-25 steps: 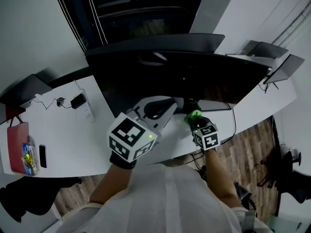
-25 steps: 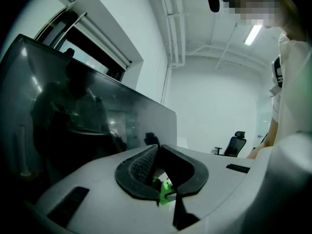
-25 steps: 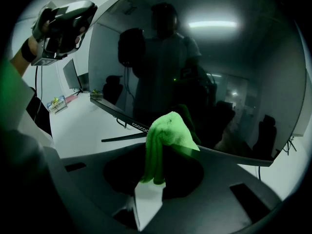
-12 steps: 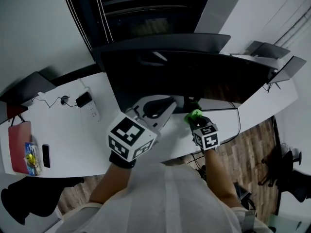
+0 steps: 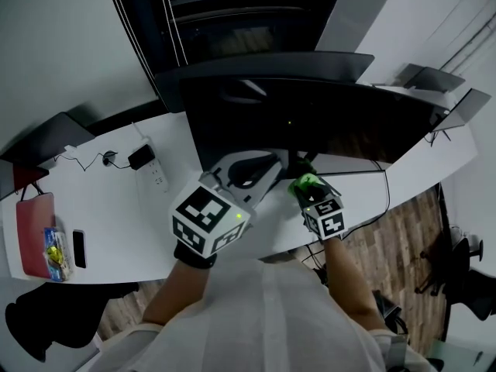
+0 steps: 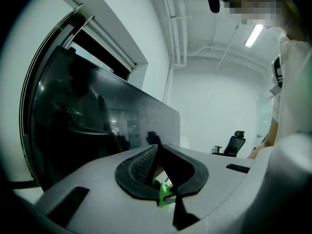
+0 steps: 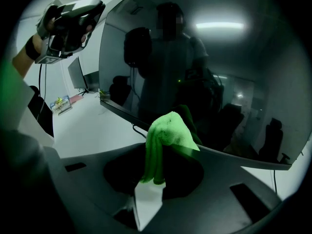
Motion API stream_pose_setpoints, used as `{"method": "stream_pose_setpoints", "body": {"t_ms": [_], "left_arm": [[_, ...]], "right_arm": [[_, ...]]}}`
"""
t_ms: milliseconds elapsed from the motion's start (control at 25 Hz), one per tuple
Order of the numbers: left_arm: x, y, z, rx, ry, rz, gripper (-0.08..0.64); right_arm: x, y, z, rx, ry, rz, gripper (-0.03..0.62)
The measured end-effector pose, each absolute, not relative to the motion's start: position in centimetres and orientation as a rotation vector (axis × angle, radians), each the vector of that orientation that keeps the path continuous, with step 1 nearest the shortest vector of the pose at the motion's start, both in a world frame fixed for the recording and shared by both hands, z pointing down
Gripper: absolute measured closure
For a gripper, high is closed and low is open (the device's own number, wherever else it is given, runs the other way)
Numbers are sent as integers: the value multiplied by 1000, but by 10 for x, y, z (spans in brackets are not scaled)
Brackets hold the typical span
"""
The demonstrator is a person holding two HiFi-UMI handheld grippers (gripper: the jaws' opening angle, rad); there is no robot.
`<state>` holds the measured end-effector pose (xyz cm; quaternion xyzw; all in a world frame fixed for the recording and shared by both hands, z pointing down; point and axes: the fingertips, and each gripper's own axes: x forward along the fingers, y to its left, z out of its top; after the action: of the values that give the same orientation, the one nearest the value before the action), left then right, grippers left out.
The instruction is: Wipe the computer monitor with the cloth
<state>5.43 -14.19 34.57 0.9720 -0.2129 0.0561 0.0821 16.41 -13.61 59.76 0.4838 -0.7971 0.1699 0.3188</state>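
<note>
Right tongs (image 7: 156, 182) clamped on fluffy green cloth (image 7: 168, 130). Over last second they edged slightly left and farther. Cloth now at lower edge of wide black curved monitor (image 5: 310, 118), contact unclear. Left tongs (image 6: 157, 150) closed, empty, above white desk (image 5: 108, 208). Wiping likely just starting.

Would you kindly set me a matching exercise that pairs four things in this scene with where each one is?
Things:
1. cloth
2. monitor
3. power strip
4. phone

Places:
A. lying near the left end of the desk, beside the red case
B. clamped in the right claw
C. on the desk, just left of the monitor
D. standing on the desk in front of the person, screen dark

Pairs: 1-B, 2-D, 3-C, 4-A
</note>
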Motion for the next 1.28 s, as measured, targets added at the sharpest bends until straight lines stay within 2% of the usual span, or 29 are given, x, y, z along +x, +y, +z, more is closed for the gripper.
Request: {"method": "stream_pose_setpoints", "body": {"t_ms": [1280], "left_arm": [[-65, -143, 356, 2848, -831, 206, 525]], "right_arm": [[7, -150, 598, 1001, -2238, 338, 523]]}}
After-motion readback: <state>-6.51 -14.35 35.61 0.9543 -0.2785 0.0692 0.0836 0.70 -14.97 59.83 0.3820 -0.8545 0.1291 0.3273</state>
